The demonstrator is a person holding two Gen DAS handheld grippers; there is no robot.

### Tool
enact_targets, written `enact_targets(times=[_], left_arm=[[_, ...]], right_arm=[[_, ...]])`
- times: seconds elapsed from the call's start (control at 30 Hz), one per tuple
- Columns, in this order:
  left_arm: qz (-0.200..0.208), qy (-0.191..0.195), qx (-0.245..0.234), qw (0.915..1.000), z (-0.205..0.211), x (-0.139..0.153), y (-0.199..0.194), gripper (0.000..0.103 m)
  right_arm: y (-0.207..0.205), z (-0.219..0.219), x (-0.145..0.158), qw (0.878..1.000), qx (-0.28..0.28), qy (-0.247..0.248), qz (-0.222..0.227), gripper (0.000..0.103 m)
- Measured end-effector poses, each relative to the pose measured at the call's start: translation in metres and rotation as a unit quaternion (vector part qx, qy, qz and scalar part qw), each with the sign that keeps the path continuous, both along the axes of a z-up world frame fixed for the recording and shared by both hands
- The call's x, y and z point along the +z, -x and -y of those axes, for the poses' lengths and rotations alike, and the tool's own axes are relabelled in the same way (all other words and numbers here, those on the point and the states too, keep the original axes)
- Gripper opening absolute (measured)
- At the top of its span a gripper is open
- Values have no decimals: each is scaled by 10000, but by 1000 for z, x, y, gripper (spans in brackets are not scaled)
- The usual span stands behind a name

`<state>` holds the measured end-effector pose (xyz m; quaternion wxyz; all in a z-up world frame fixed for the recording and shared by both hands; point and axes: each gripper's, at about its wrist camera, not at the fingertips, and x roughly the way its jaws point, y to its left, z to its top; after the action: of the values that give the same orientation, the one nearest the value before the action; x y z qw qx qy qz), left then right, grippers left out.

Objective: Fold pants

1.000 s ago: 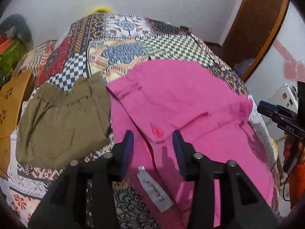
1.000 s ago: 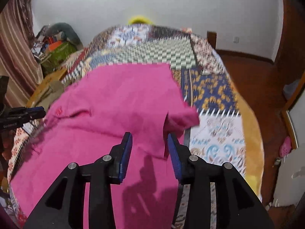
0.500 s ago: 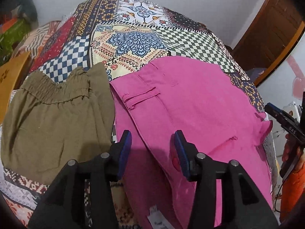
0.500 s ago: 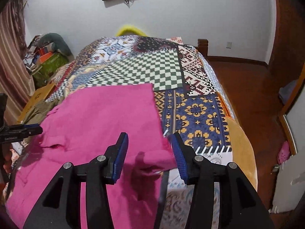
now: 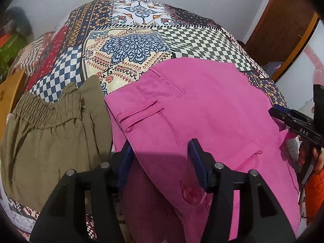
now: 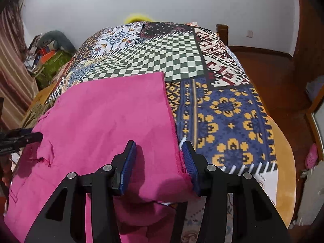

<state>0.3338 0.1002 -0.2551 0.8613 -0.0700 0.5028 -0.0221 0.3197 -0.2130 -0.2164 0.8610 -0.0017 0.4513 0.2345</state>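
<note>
Both grippers standing apart over folded pink pants on bed; left jaws just widening, fabric between. Releasing unevenly risks fold slipping.

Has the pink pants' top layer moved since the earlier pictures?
Yes. The pink pants have been laid farther up the bed: their far edge now reaches the green checked patch of the quilt.

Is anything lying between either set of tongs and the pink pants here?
Nothing visible. The left tongs straddle the waist edge of the pink pants and the right tongs straddle its side edge. The olive shorts lie alongside, clear of both.
</note>
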Motion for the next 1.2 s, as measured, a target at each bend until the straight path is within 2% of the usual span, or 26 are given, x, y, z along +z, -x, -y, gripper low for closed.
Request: enact_targets(times=[0.13,0.2,0.33,0.43,0.5,0.53,0.67,0.87,0.97,1.07,1.17,1.2], left_arm=[[68,-3,12,10000,-1,0,0,54],[95,32,33,9999,-2,1,1,48],[150,-29,9,9999,-1,4,1,40],[215,-156,-34,9996,2,6,2,31],[275,-262,-70,9993,4,8,2,20],[305,-305,-97,9990,5,9,1,19],[436,-436,-263,9978,7,15,-4,16],[484,-453,-206,9976,0,18,-19,15],[314,-421,-214,9984,-1,11,-25,16],[308,-477,-251,9981,1,11,-21,18],[271,-383,-209,9987,-4,16,-15,19],[258,-322,-173,9990,-7,19,-13,20]], right_arm=[[-4,-4,-4,10000,48,53,-47,44],[-5,-4,-4,10000,67,21,-63,43],[-8,-7,-7,9998,173,-16,-138,19],[-4,-10,-6,9996,277,34,-57,13],[0,-13,-3,9994,320,123,106,11],[2,-14,-2,9992,332,158,162,10],[5,-15,2,9984,326,273,370,9],[3,-9,0,9987,237,318,333,8],[3,-11,-2,9986,229,385,298,8],[2,-13,-2,9985,234,421,250,9],[-2,-8,1,9995,97,286,43,18],[-3,-6,3,9996,51,266,23,28]])
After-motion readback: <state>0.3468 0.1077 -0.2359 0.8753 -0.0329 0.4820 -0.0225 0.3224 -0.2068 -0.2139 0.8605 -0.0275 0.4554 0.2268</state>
